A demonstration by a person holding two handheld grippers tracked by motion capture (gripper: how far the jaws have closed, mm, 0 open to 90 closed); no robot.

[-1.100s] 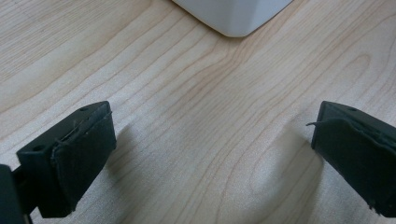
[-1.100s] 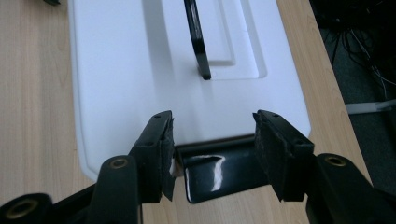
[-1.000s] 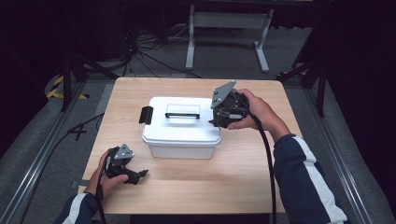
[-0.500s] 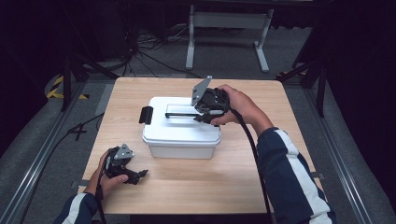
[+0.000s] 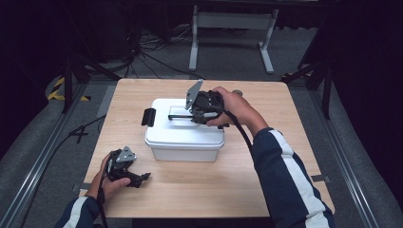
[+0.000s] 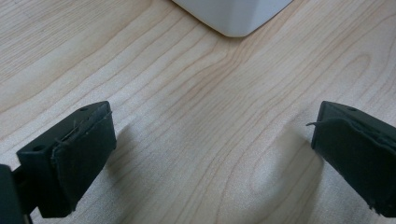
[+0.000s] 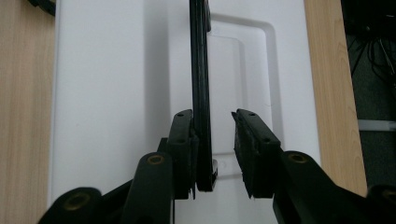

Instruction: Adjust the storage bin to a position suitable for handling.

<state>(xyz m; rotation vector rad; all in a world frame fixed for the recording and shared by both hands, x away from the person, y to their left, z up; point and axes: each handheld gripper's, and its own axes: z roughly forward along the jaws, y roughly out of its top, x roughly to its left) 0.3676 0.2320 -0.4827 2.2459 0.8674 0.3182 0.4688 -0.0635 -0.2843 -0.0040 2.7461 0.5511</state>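
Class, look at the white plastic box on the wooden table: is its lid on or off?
On. The white lid sits flat over the white plastic box, its black handle on top.

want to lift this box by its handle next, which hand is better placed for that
Right. The right gripper already straddles the black handle on the white box, its jaws just closing, one pad touching, a gap on the other side. The left gripper rests open on the table, off the box.
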